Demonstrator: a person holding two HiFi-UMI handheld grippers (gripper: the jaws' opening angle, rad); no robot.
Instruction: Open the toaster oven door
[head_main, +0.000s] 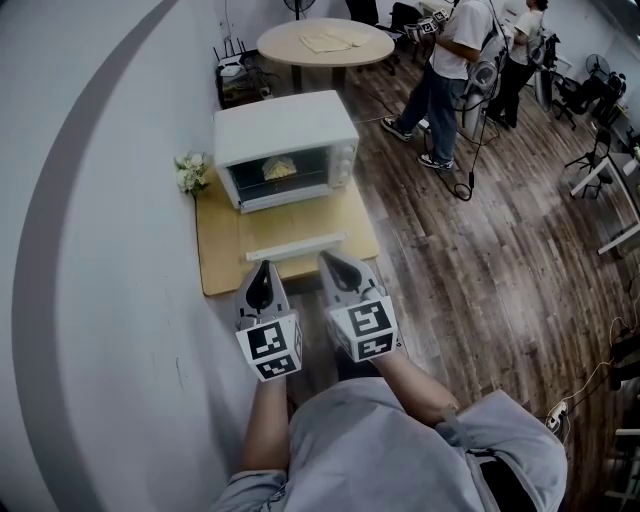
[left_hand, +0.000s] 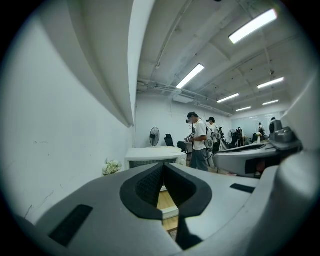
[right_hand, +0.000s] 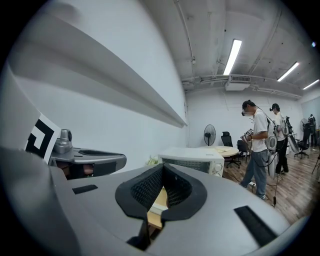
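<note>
Near the toaster oven (head_main: 285, 150), left gripper (head_main: 264, 268) and right gripper (head_main: 336, 262) hover closed, empty

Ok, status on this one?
Left gripper and right gripper shut, empty, at table edge. Toaster oven untouched, door seems shut. White bar lies before it.

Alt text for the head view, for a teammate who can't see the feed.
The left gripper and right gripper, fingers shut and empty, are held side by side at the near edge of a wooden table, pointing at a white toaster oven. A white bar lies on the table between them and the oven.
</note>
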